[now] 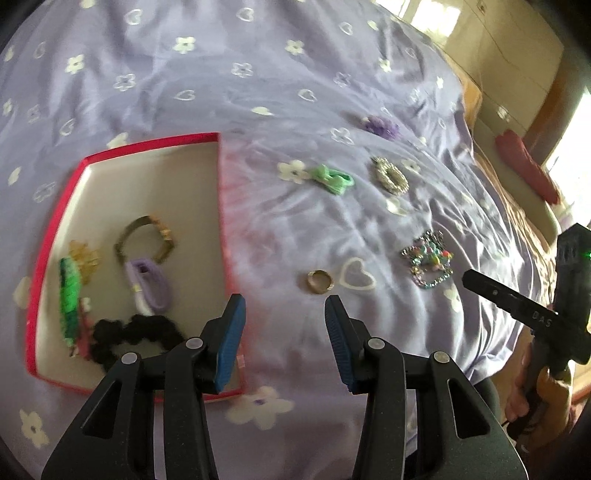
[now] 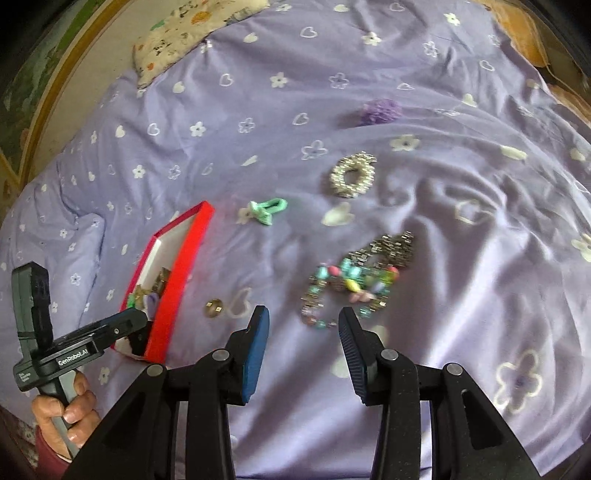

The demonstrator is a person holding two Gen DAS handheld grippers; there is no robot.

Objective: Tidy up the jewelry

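Note:
A red-rimmed box (image 1: 55, 221) (image 2: 184, 258) lies on the purple bedspread and holds a gold bangle (image 1: 147, 236), a purple hair tie (image 1: 149, 284), a black scrunchie (image 1: 125, 332) and a green clip (image 1: 70, 291). On the spread lie a gold ring (image 1: 319, 281) (image 2: 214, 307), a beaded bracelet (image 1: 430, 264) (image 2: 351, 280), a silver ring-shaped piece (image 1: 389, 175) (image 2: 351, 175), a green hair tie (image 1: 332, 179) (image 2: 267, 208) and a purple scrunchie (image 1: 380, 125) (image 2: 380, 109). My left gripper (image 1: 284, 314) is open and empty just short of the ring. My right gripper (image 2: 303, 325) is open and empty just short of the bracelet.
The purple bedspread (image 2: 480, 258) with white hearts and flowers covers the bed. A patterned pillow (image 2: 192, 29) lies at the far end. A hand (image 2: 66, 410) holds the left gripper's handle. A red object (image 1: 524, 166) lies beyond the bed's edge.

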